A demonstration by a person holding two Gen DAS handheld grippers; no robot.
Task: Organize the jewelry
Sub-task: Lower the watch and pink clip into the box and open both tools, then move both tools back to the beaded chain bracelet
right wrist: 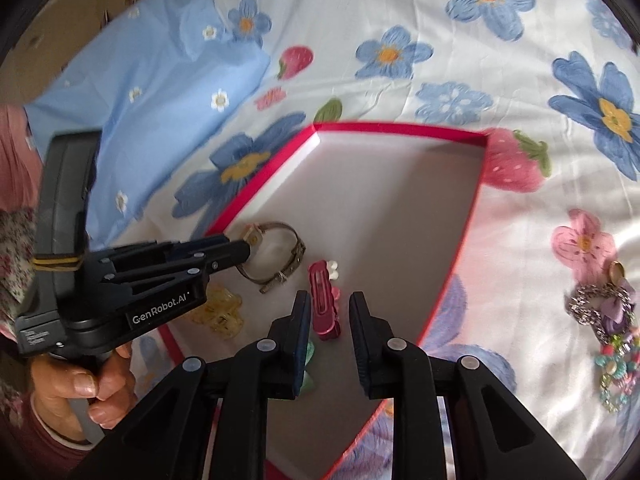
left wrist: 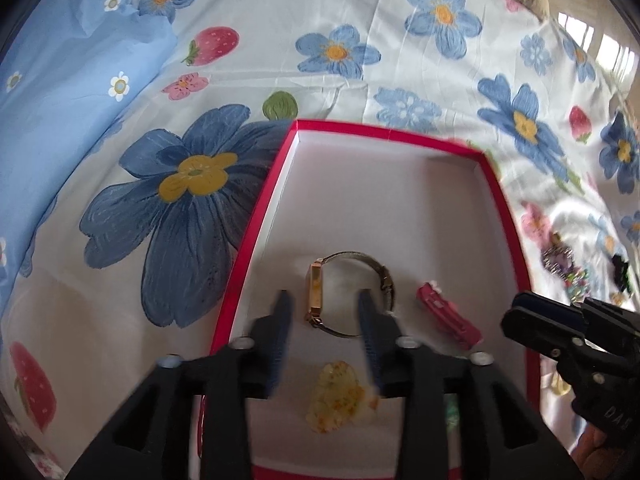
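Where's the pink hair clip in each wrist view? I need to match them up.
Left wrist: pink hair clip lower right in the box, right of the watch.
Right wrist: clip bottom centre, ahead of the right gripper.
Shared landmark: the red box rim.

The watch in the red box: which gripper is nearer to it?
Left. The left gripper straddles the watch, jaws open; the right gripper sits beside it, over the pink hair clip.
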